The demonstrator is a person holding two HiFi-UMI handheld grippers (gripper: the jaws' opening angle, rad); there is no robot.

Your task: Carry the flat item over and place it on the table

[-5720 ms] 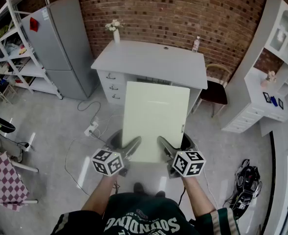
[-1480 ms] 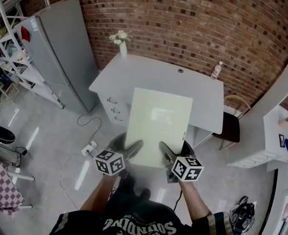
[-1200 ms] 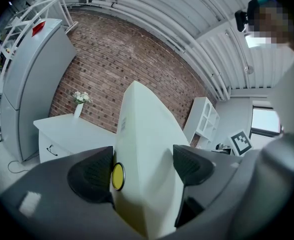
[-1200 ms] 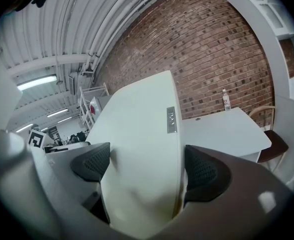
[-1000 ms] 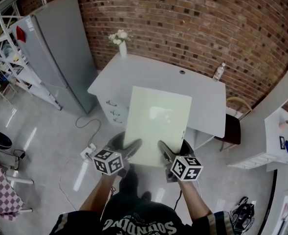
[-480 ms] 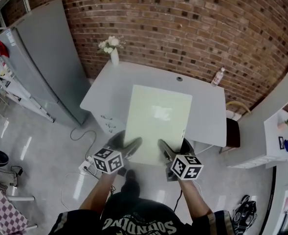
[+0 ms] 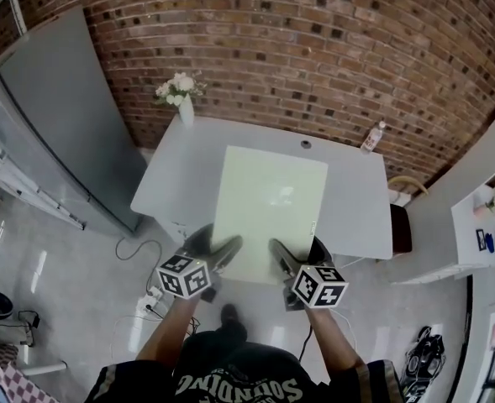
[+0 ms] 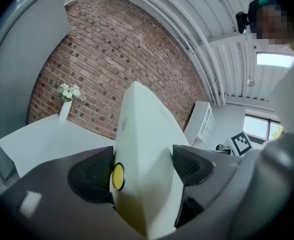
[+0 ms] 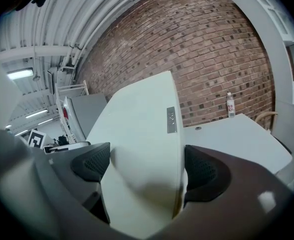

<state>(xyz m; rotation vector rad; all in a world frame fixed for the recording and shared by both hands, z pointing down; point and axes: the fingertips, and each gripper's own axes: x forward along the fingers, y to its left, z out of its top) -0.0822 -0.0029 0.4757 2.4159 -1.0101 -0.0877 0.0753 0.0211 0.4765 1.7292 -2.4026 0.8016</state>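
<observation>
1. while the pale green flat rectangular panel (image 7: 268, 208) hangs above the white table (image 7: 167, 187), gripped only along its near edge, it could sag or pivot downward.
2. the left gripper (image 8: 142, 165) and right gripper (image 9: 146, 170) each pinch that edge; an uneven release would likely drop one corner.
3. sliding it forward risks knocking the clear plastic bottle (image 7: 370, 137) or the white flower vase (image 7: 185, 112).

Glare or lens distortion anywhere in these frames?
Head view: faint reflection on the flat panel, brick wall bowed by fisheye. Left gripper view: dark vignette, ceiling light washed out. Right gripper view: vignette too, near panel edge soft.
</observation>
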